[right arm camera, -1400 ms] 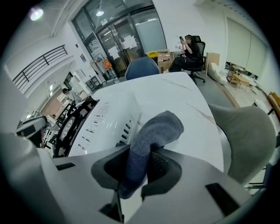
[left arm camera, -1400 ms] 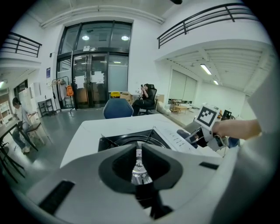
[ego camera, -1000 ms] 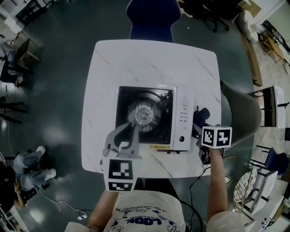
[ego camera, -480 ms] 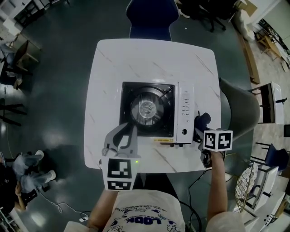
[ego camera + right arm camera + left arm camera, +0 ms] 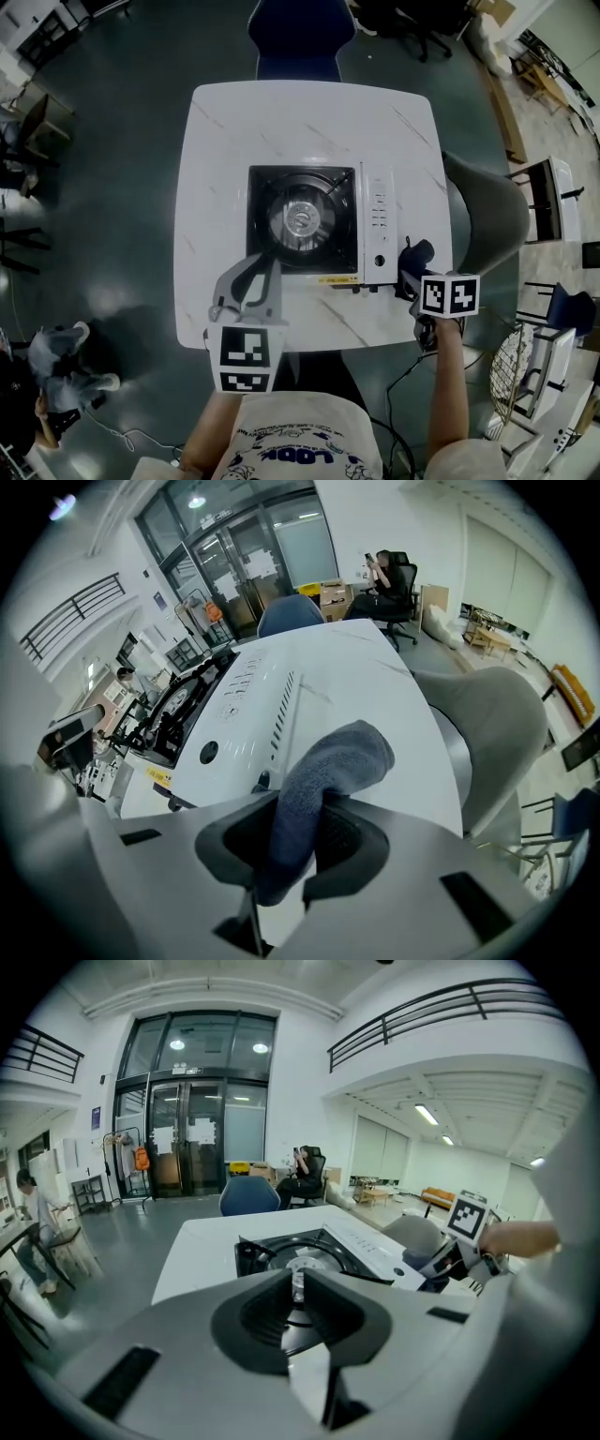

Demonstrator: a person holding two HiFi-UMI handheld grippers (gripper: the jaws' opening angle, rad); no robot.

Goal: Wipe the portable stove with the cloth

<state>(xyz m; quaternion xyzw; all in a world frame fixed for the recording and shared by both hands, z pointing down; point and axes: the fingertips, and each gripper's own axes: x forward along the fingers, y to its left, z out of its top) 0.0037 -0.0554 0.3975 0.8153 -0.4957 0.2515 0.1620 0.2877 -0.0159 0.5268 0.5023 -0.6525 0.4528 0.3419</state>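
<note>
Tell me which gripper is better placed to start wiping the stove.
Right. The right gripper is shut on the cloth, just beside the white control side of the portable stove. The left gripper, jaws together, holds nothing.

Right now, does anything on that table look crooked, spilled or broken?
Nothing stands out. The portable stove sits square on the white table, with no spill or damage visible. The dark cloth is pinched in the right tongs beside the stove; the left tongs are shut and empty.
</note>
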